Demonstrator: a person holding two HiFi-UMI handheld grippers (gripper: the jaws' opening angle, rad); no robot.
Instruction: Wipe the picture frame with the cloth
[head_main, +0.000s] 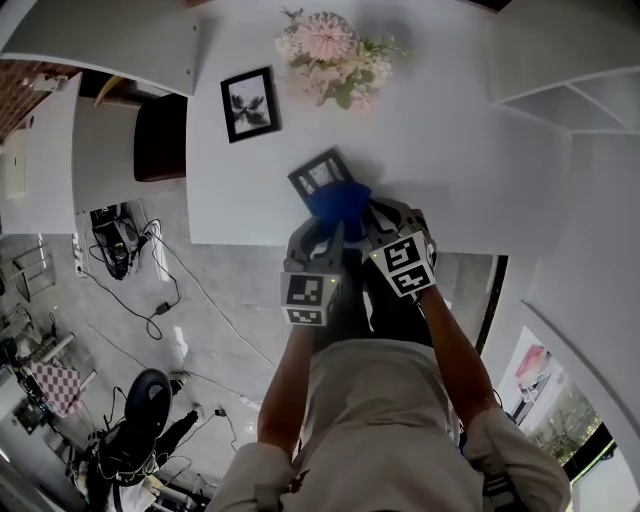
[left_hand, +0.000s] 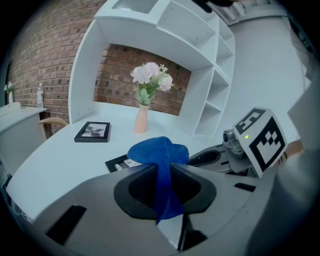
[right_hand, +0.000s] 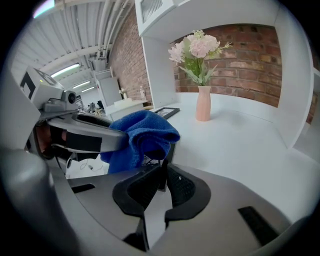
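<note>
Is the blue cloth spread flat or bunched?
Bunched: the blue cloth bulges in folds from the shut left hand-held gripper, against the black picture frame.

It looks like a home corner staged inside a lab or workshop. A white desk (head_main: 450, 150), brick wall (left_hand: 50, 65) and flower vase (left_hand: 142, 119) stand among loose floor cables (head_main: 112, 238), an office chair (head_main: 148, 395) and bare ceiling pipes (right_hand: 100, 25).

No word, brand or number can be read anywhere. The left marker cube (head_main: 306, 298) and the right marker cube (head_main: 404, 264) carry only black-and-white square patterns, no letters. The white insert (left_hand: 129, 163) in the picture frame (head_main: 318, 173) bears small dark print, too blurred to read.
</note>
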